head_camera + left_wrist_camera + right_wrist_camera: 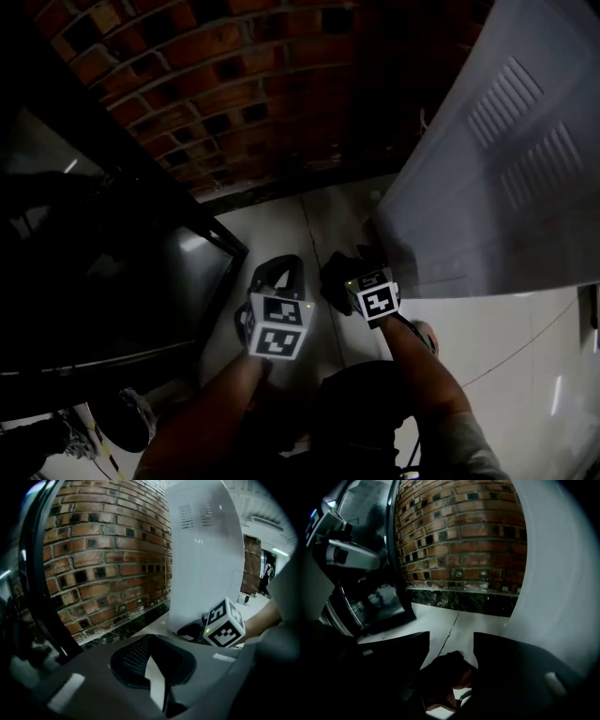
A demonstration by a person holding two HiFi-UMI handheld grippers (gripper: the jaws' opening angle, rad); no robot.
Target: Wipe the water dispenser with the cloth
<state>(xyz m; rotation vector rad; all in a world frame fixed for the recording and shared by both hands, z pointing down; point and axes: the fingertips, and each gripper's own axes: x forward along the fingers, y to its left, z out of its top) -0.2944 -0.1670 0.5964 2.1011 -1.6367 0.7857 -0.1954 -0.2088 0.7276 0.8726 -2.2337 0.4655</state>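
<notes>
Here, in the head view, both forearms rise from six o'clock and end near the middle, side by side and close together. The left forearm [202, 417] slants towards one o'clock. The right forearm [422, 370] leans towards eleven o'clock, so the two marker cubes almost meet. Both grippers pitch downward over the pale floor [281, 220].

The left gripper [284, 262] is grey, and its jaws form a closed loop with the tips together. Its own view agrees: the left gripper [151, 637] has its tips meeting past a dark meshed hollow, with nothing pinched in them.

The right gripper [339, 277] is black and sits just at three o'clock of the left one. In its own view the right gripper [451, 639] has its jaws standing wide. A dark bunched cloth [445, 670] fills the gap lower down and touches both inner faces, clear of the floor (the light is poor, so its colour is hard to name).

The water dispenser [506, 169] is a white cabinet with vent slots that fills the two o'clock quarter. Its near face is just beyond the right gripper. From the left gripper view the water dispenser [201, 559] stands at one o'clock, with the right gripper [191, 631] low at its foot.

A brick wall [234, 84] runs across twelve o'clock. A dark glass-fronted cabinet [112, 253] stands at nine o'clock.
</notes>
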